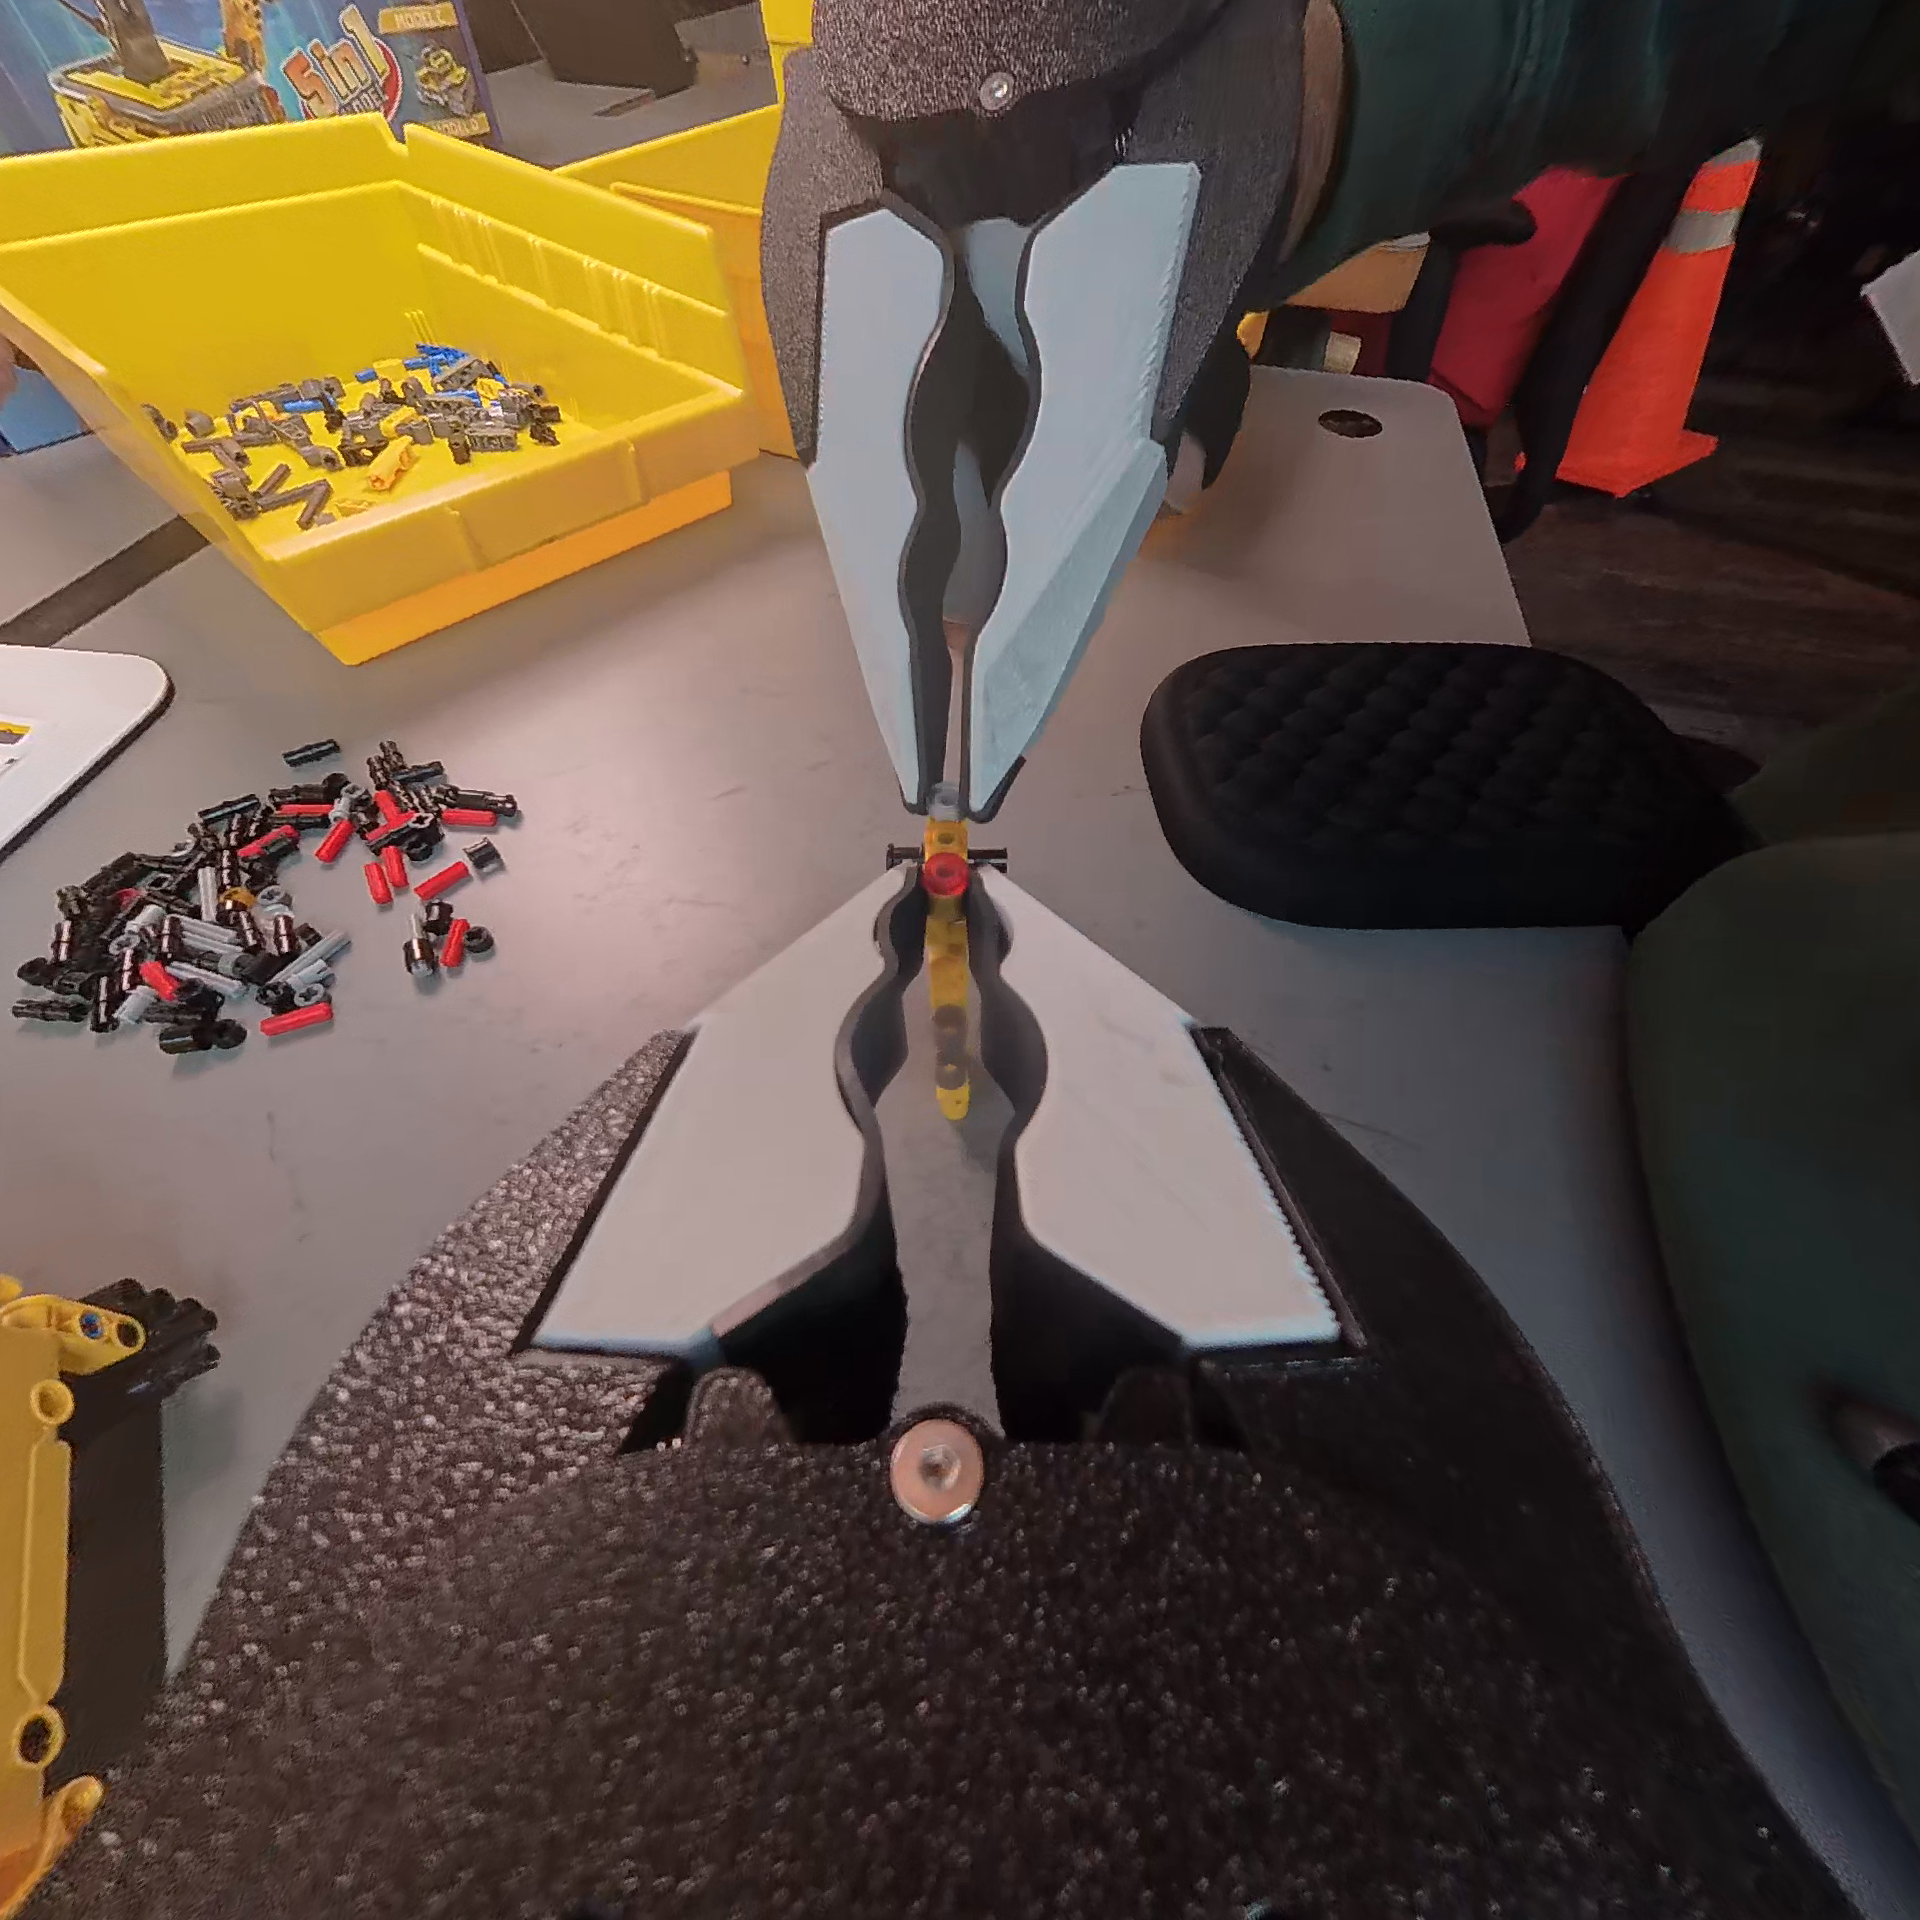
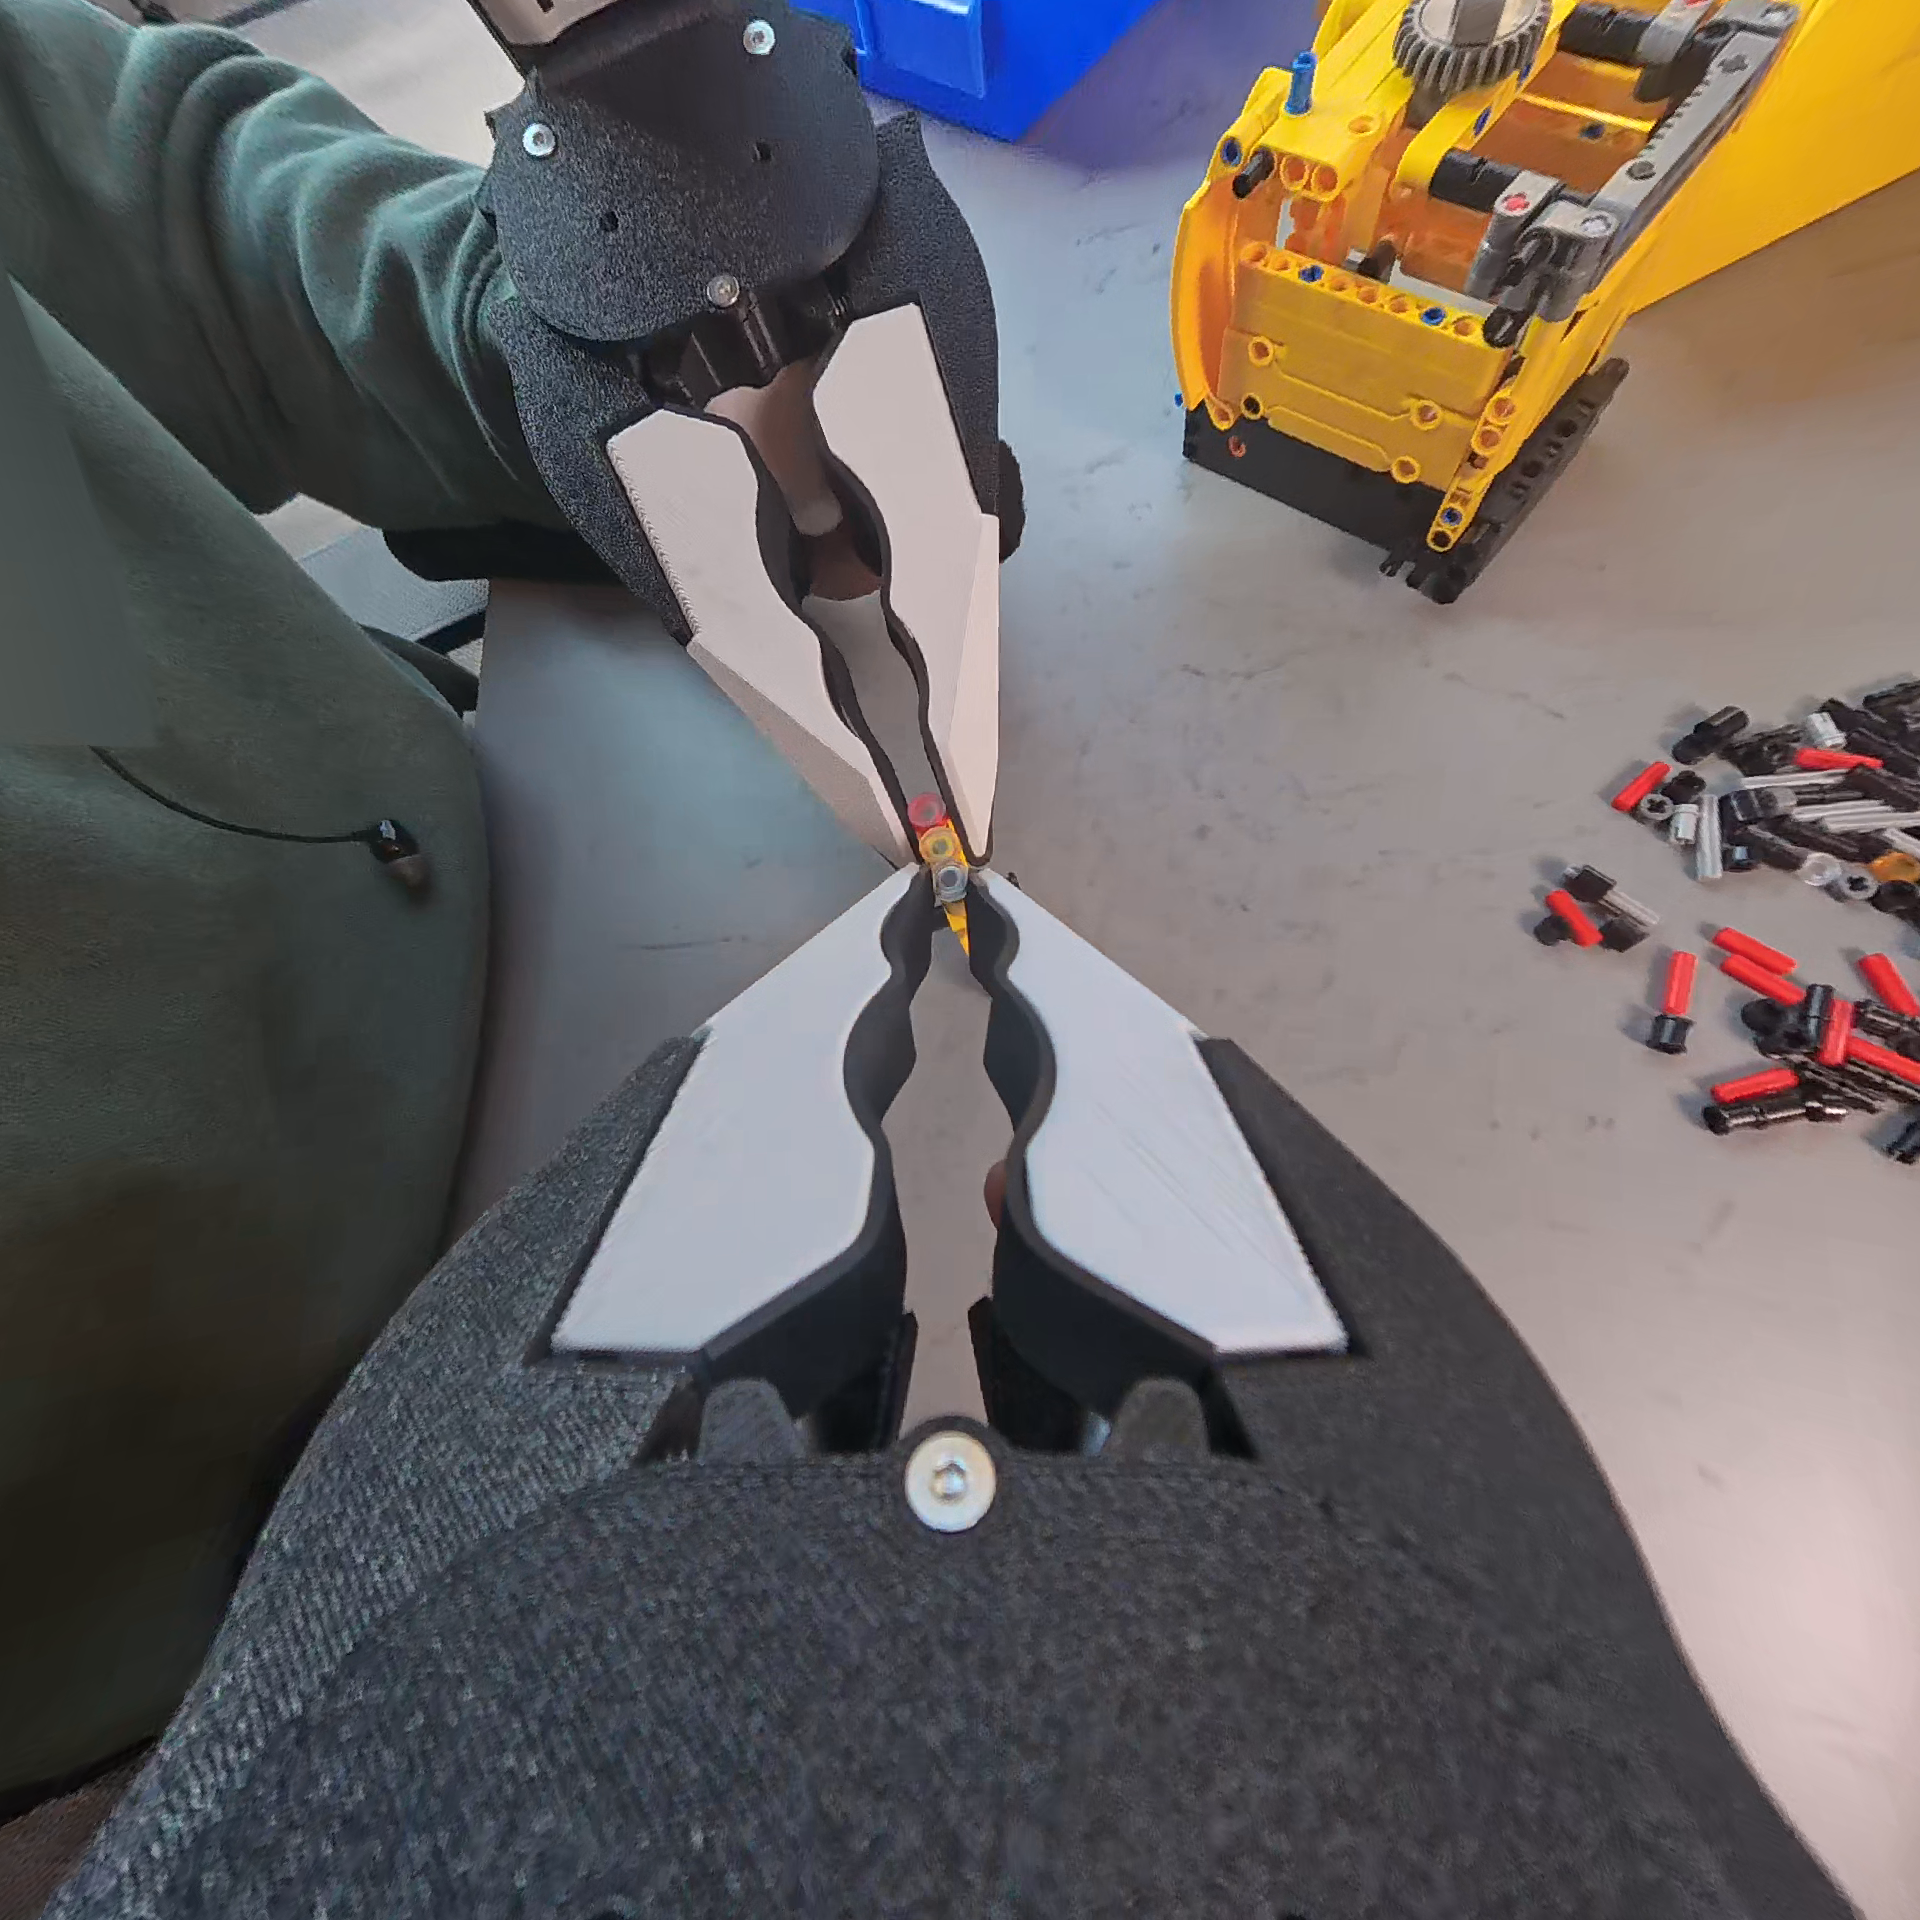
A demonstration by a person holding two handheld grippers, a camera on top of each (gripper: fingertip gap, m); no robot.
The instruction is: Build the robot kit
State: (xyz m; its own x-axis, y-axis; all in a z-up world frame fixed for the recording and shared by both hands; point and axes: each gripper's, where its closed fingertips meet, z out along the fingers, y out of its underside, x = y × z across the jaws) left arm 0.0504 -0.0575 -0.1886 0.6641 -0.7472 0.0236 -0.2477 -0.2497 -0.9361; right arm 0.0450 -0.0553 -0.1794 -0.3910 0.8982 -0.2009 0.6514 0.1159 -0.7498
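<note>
My left gripper (image 1: 943, 879) is shut on a thin yellow beam with holes (image 1: 947, 987), held just above the grey table (image 1: 675, 707). A red bush (image 1: 943, 873) and a thin black axle (image 1: 904, 854) sit near the beam's far end. My right gripper (image 1: 948, 802) comes in from above, tip to tip with the left. It is shut on a small grey piece (image 1: 944, 798) at the beam's end. In the right wrist view, my right gripper (image 2: 951, 883) pinches the grey piece (image 2: 948, 881). The left gripper (image 2: 940, 836) faces it with the red bush (image 2: 924, 810).
A pile of black, red and grey parts (image 1: 239, 904) (image 2: 1808, 935) lies on the table. A yellow bin (image 1: 665, 436) holds small parts. A yellow built vehicle model (image 2: 1382, 312) and a blue bin (image 2: 966, 52) stand behind. A black armrest pad (image 1: 1423, 779) is at the right. The tips of both grippers are at nearly the same place.
</note>
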